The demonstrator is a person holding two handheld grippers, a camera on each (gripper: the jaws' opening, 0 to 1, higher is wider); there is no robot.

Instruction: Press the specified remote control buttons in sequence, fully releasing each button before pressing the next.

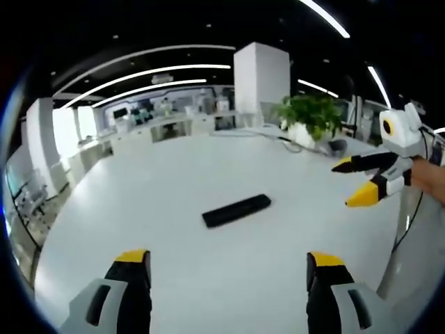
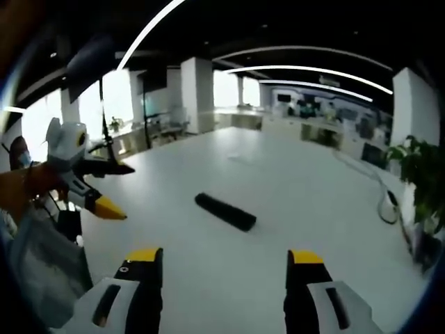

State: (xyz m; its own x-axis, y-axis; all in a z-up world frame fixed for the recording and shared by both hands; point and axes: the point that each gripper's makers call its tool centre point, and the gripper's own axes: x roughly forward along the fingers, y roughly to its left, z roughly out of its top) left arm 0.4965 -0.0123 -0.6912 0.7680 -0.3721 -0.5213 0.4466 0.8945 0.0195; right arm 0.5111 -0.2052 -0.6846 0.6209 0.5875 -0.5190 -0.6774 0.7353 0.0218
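Here the remote (image 1: 236, 210) lies on the worktop (image 1: 174, 181) ahead of both wide-open, empty jaw pairs, well apart, its long axis crosswise; neither gripper clearly nearer.

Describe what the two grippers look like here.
Both match: the left gripper and right gripper each have two black fingers with yellow tips on pale grey bodies with dark slots. Seen from the other side, each carries a white housing with a yellow-ringed round part, and a cable hangs near the right one.
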